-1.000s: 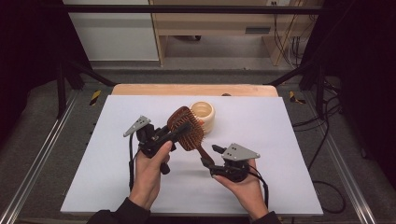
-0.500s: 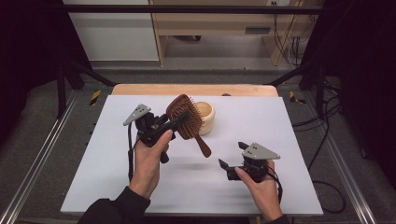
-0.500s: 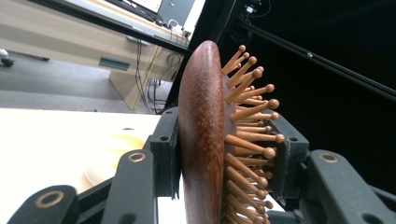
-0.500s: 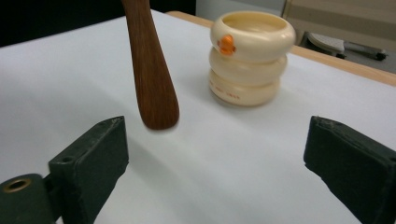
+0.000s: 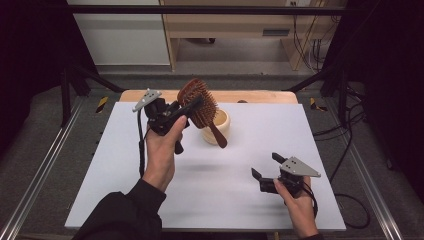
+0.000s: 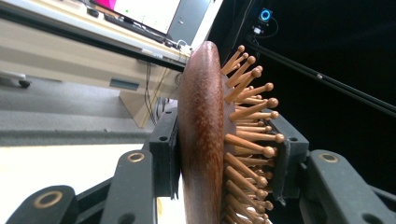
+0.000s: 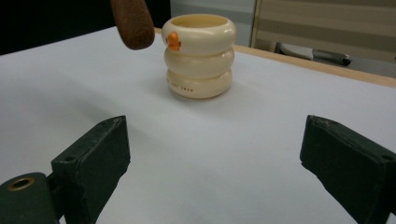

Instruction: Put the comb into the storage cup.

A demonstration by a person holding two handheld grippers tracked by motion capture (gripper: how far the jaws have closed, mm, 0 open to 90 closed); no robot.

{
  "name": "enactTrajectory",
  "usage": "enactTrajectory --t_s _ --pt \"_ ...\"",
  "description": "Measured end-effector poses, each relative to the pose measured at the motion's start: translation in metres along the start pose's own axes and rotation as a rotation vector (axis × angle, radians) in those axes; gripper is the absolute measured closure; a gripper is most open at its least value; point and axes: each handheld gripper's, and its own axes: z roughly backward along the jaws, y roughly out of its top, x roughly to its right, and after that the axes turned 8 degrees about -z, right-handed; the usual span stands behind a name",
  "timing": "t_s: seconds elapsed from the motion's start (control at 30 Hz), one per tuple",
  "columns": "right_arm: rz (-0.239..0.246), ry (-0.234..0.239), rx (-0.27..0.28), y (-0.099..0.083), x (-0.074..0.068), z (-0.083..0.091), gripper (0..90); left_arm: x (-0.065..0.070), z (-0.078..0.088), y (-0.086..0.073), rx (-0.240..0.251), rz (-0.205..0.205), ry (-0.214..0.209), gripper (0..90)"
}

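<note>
Spreading across most of the high view, the white table [image 5: 125, 165] carries 1 item standing on it: a cream ribbed cup [image 5: 220, 125] near the far edge, with a small orange mark near its rim in the right gripper view. The left gripper [image 5: 192, 105] is held up in the air just beside the cup, clamped on the head of a brown wooden hairbrush [image 5: 199, 100]; in the left gripper view, 1 pad presses the smooth back and the other meets the pin tips. The brush handle [image 5: 219, 136] hangs down in front of the cup. The right gripper [image 5: 267, 170] sits low near the table's near edge, well apart from both, its 2 jaws wide and bare, having just opened. Judging by this, the pick-up is done; what looks left is lowering the handle into the cup and letting go.
</note>
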Motion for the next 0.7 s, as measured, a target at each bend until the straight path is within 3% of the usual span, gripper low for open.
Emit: enactTrajectory --t_s 0.37,0.7 --pt "-0.012 -0.010 0.003 -0.002 0.002 0.001 6.0 -0.009 -0.022 0.020 0.024 -0.026 0.038 52.7" --pt "-0.024 -0.014 0.006 -0.003 0.005 0.002 5.4 -0.017 -0.048 0.021 0.031 -0.045 0.072 52.6"
